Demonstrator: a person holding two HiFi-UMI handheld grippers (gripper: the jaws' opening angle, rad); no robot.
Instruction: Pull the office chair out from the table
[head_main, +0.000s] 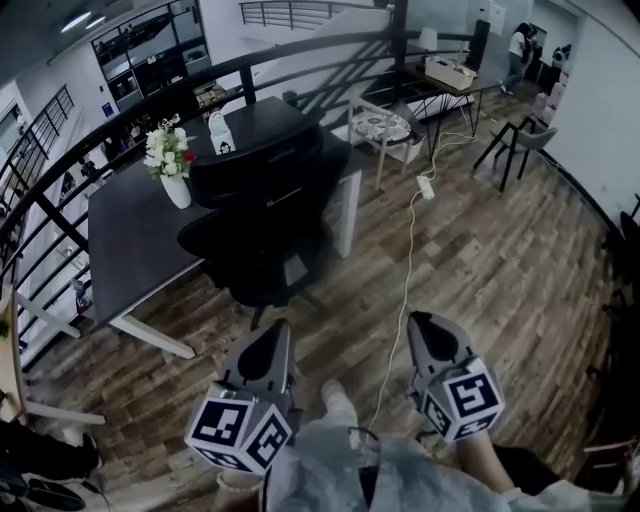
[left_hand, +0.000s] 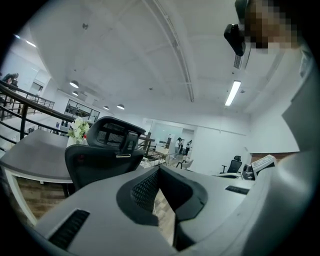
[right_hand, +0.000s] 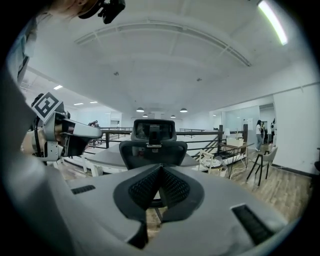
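left gripper (head_main: 275, 335): fingers (left_hand: 145, 190) closed, empty | right gripper (head_main: 425, 325): fingers closed, empty | office chair (head_main: 262, 215): ahead of both, well apart from fingers, seat seemingly tucked under worktop (head_main: 130, 240)

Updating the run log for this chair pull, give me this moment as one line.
phase: before grasp | left claw: shut, empty | right claw: shut, empty | office chair: tucked at table, untouched

The office chair (head_main: 262, 215) is finished in black. The table (head_main: 120, 235) is topped in dark grey and carried on white legs. White flowers (head_main: 166, 152) with one red bloom are held in a white vase (head_main: 177, 190). The floor (head_main: 490, 270) is patterned in brown wood grain. The left gripper (head_main: 272, 328) and the right gripper (head_main: 420, 320) are cased in grey and marked with black-and-white squares.
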